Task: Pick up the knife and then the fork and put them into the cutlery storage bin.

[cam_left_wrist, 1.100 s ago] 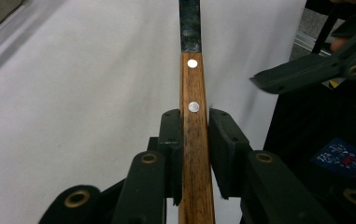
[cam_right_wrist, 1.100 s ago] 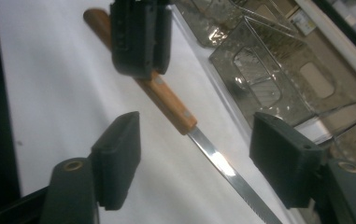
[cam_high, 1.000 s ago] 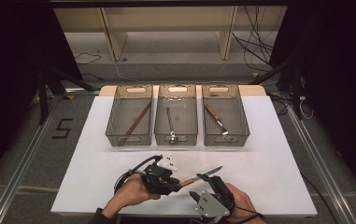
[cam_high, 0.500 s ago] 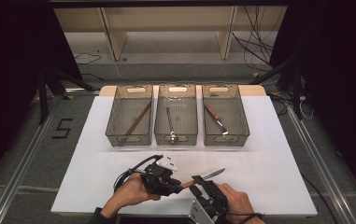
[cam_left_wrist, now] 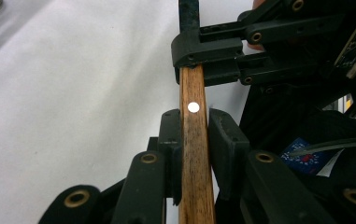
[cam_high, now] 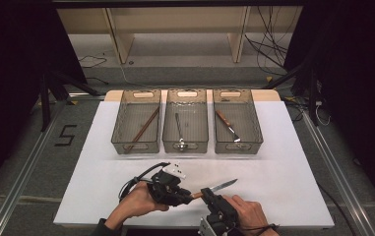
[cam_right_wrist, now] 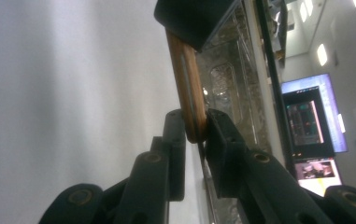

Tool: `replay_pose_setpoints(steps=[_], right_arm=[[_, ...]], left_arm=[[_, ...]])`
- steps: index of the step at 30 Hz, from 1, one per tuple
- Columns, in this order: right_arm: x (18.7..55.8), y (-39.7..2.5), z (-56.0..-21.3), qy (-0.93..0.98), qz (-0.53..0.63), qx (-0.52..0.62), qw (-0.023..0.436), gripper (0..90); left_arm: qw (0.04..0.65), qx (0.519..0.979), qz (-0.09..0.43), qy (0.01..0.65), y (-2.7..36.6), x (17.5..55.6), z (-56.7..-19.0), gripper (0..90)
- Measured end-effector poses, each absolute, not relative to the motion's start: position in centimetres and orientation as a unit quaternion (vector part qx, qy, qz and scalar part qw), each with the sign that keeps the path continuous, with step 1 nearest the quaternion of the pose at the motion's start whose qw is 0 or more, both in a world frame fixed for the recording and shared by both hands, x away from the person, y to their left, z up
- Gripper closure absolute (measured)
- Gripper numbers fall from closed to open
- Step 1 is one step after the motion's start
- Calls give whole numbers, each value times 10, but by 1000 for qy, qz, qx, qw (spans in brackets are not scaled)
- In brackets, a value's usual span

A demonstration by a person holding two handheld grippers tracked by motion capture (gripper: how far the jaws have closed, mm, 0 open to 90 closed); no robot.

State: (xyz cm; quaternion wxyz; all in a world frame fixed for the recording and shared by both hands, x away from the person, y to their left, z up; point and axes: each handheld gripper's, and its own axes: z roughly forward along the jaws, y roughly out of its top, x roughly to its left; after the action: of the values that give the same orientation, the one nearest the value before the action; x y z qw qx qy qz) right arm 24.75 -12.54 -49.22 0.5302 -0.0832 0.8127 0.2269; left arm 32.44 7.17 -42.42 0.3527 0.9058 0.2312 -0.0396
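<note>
Knife sits above the white mat near the front edge, held w/ both grippers: left gripper pinches the wooden handle, right gripper is clamped further along, twd the blade. Double hold looks like a hand-to-hand transfer, prob. so the knife can be re-oriented. Three bins lie well apart behind; right bin already holds a similar knife, the likely destination.

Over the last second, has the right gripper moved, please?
Yes. The right gripper has come left along the white mat onto the knife handle, nearer the left gripper.
</note>
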Motion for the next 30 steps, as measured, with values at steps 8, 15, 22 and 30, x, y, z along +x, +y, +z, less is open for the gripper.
replay_pose_setpoints(steps=[8,15,22,30], right_arm=[[249,-128,-488,814,213,-81,534,813],[255,-137,-477,821,208,-64,527,814],[269,-155,-463,827,217,-15,518,814],[292,-176,-427,835,288,97,459,813]], left_arm=[[386,887,-40,249,79,327,-418,541],[439,858,5,267,97,329,-404,295],[473,836,46,275,115,326,-395,236],[494,816,81,291,132,325,-411,215]])
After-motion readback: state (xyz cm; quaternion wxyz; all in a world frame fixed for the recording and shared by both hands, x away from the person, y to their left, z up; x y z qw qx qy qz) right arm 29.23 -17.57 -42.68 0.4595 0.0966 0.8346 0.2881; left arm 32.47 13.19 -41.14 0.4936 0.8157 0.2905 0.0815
